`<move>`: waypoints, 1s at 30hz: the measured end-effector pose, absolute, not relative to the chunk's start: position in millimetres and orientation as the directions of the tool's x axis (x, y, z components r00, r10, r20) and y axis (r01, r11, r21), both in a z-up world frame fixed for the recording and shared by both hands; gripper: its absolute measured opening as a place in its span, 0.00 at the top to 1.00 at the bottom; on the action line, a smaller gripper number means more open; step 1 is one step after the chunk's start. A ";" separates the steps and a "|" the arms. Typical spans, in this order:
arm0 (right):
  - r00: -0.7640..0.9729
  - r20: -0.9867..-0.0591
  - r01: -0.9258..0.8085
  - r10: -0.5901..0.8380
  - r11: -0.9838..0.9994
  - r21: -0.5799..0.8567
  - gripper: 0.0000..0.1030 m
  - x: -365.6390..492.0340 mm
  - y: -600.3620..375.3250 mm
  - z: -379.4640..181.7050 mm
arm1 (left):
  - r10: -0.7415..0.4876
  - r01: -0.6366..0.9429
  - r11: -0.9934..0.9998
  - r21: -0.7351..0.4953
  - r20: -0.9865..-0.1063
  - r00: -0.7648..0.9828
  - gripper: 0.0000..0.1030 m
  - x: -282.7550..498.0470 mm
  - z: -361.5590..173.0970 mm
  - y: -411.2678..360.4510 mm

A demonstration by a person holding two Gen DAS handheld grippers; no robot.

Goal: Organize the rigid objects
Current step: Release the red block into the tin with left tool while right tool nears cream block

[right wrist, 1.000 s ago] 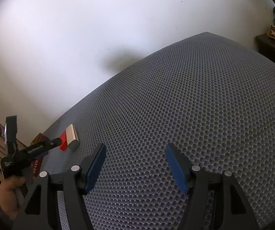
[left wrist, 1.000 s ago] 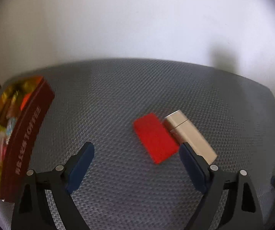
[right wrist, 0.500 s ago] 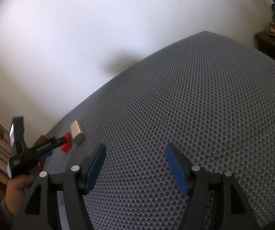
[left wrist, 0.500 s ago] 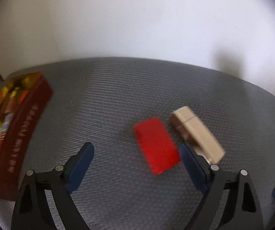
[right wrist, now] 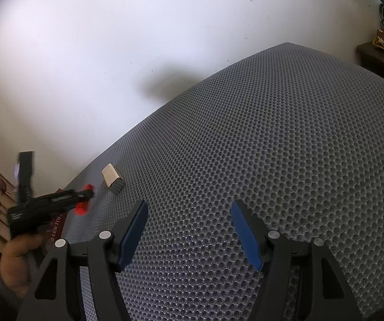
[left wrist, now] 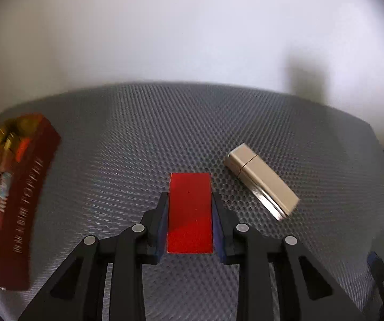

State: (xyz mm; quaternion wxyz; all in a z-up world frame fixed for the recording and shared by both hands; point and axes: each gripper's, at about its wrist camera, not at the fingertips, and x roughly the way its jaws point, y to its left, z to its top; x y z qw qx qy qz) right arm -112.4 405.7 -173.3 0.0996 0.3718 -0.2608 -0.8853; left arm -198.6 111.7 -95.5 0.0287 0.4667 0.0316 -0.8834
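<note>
- The left gripper point(left wrist: 190, 200) has just been closing its jaws, and they now pinch the red block point(left wrist: 190, 208) by its two long sides, its far end sticking out past the fingertips.
- The block sits over the grey honeycomb mat point(left wrist: 138, 133) on the table.
- A gold capped case point(left wrist: 261, 182) lies near, to the right; a toffee box point(left wrist: 18, 200) is well apart on the left.
- The right gripper point(right wrist: 189, 211) hovers over bare mat, jaws spread, nothing between them.
</note>
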 end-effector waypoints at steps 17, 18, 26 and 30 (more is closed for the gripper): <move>-0.701 -0.610 -0.019 -0.369 -0.846 0.532 0.35 -115.8 409.8 -175.6 | -0.117 0.127 -0.991 0.036 -0.689 -0.715 0.75 -132.5 14.2 -38.8; -0.701 -0.610 -0.019 -0.369 -0.846 0.533 0.35 -115.8 409.7 -175.6 | -0.124 0.142 -0.989 0.031 -0.688 -0.715 0.75 -141.7 15.2 -57.1; -0.700 -0.615 -0.021 -0.363 -0.851 0.525 0.35 -116.7 405.1 -174.6 | -0.203 0.256 -0.966 0.027 -0.689 -0.695 0.75 -123.5 11.3 -129.2; -0.699 -0.618 -0.020 -0.360 -0.854 0.520 0.35 -115.6 402.3 -178.1 | -0.213 0.263 -0.964 0.033 -0.686 -0.696 0.75 -121.6 3.1 -146.9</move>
